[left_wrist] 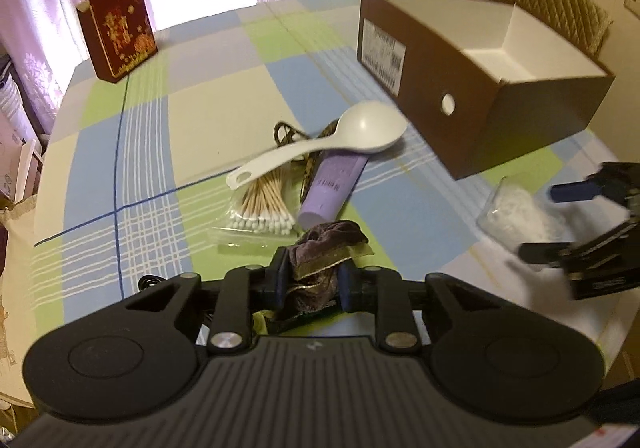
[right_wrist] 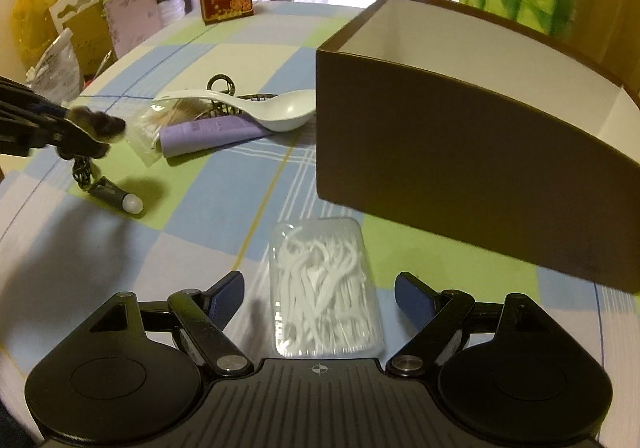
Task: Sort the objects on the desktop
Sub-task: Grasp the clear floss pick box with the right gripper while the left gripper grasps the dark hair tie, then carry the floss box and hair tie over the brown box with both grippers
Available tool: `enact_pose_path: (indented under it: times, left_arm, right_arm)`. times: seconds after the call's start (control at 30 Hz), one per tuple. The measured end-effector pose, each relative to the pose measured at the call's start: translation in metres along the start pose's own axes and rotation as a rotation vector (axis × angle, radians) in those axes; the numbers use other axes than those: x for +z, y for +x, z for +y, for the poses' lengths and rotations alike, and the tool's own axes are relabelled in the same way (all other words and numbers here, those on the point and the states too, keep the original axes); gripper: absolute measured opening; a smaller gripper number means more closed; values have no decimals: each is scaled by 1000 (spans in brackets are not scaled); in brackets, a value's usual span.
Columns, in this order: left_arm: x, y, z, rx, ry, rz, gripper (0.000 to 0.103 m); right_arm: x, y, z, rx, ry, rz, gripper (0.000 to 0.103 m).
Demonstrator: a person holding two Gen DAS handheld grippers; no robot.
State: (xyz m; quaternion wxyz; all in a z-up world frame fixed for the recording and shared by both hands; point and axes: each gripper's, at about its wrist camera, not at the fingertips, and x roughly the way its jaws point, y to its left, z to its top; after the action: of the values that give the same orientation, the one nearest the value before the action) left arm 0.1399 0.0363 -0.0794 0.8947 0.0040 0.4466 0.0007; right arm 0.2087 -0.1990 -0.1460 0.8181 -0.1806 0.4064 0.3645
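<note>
Nearest your left gripper (left_wrist: 312,280), at six o'clock in its view, is the velvet scrunchie (left_wrist: 326,248), pinched between the two pads, so that tool is clamped on it. A small chain with a capsule-shaped charm (right_wrist: 116,197) appears to hang below it in the right wrist view, though whether it is attached to the scrunchie or only lies beneath I can't tell. Your right gripper (right_wrist: 320,298) stands wide apart, empty, with the clear floss-pick case (right_wrist: 323,288) lying between the fingers and touching neither; its long axis runs along the twelve-to-six line, straight down the gap, so you'd likely close across its narrow width. The brown box (right_wrist: 472,152) sits at one to two o'clock from the right tool, just beside the case, and nearer that hand than the left. Its white inside looks empty as far as either view shows. From the left tool the box lies at about one o'clock, beyond the pile: spoon (left_wrist: 340,144), purple tube (left_wrist: 332,188) and bagged swabs (left_wrist: 264,208), all resting on the checked cloth (left_wrist: 160,176). A red box (left_wrist: 118,24) stands at eleven o'clock, well apart.
</note>
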Motion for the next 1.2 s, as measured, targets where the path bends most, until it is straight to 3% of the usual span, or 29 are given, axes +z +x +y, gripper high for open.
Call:
enact_pose_path:
  times: [0.03,0.1,0.3,0.57,0.97,1.2]
  left_arm:
    - [0,-4,-2,0,-2,-6,20]
    - [1,-11,-6,-2,-7,-15,20]
    - [-2,-18,-18,1,-19,-16,20]
    - [4,-23,-50,-42,12,-32,20]
    - [54,-18,-121,-143,125,-128,20]
    - [84,-12,-152,-165,156,-179,20]
  right_arm:
    - [1,4,0,-4,-8,12,78]
    - [1,10,0,-8,-22,46,56]
    - [-9,0,-4,8,-42,72,54]
    - [-17,-42,-25,6,-1,34,54]
    - [-6,-101,-84,-45,79,-49,54]
    - [9,-127,-115,-49,73,-95,54]
